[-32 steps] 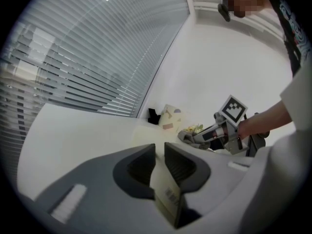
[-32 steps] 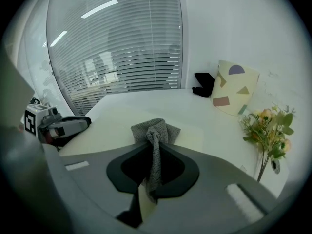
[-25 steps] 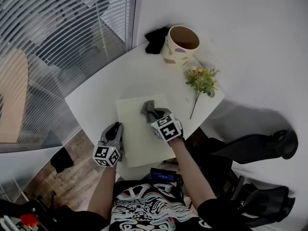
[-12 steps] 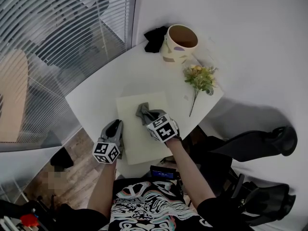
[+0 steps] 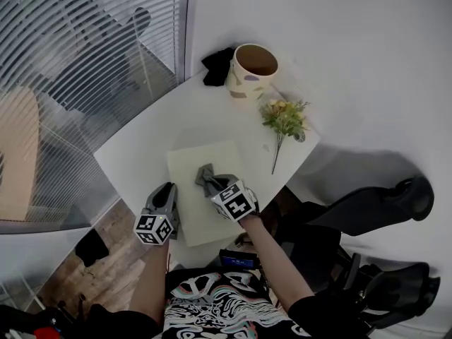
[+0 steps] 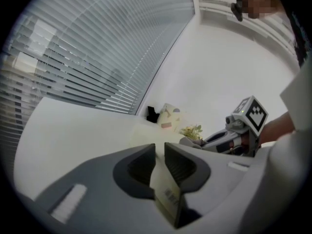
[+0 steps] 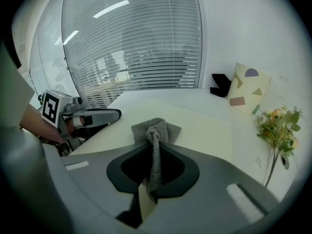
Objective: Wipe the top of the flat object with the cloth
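The right hand-held gripper (image 5: 214, 186) pinches the cloth (image 5: 205, 175) down on the board (image 5: 205, 154) just ahead of it to wipe, while the left hand-held gripper (image 5: 168, 193) clamps the board's edge, likely steadying it.

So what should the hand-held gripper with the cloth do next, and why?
Probably slide the cloth forward across the cream board: the right hand-held gripper pinches it, resting around the board's middle, bare board lies ahead, and the left hand-held gripper clamps the board's edge.
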Demonstrator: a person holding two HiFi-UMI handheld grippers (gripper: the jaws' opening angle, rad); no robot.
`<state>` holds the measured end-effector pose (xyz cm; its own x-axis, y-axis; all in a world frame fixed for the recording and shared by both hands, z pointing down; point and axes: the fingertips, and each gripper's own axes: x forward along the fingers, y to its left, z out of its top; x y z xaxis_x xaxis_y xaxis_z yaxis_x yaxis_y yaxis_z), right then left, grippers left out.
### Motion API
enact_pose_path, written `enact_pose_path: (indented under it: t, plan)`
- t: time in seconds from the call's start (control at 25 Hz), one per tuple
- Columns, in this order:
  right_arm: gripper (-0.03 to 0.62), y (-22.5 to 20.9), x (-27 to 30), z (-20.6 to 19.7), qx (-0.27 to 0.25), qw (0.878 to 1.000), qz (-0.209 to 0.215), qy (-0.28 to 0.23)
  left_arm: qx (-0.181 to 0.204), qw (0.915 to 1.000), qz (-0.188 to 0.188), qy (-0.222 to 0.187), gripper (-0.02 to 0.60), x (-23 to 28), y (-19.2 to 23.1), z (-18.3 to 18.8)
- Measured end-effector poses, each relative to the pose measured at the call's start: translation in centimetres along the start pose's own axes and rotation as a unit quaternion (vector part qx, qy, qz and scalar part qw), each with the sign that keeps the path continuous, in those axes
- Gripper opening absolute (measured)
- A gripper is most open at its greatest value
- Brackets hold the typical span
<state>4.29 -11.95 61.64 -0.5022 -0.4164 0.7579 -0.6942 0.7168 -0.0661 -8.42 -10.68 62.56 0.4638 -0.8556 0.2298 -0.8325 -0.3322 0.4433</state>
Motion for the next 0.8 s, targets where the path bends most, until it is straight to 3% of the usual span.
enact_pose_path:
  t: [0.8]
  plan:
    - [0.017, 3.5, -2.2, -2.8, -0.003, 1.000, 0.010, -0.004, -0.008, 0.9999, -0.008, 0.003, 0.112, 0.0, 0.0, 0.0]
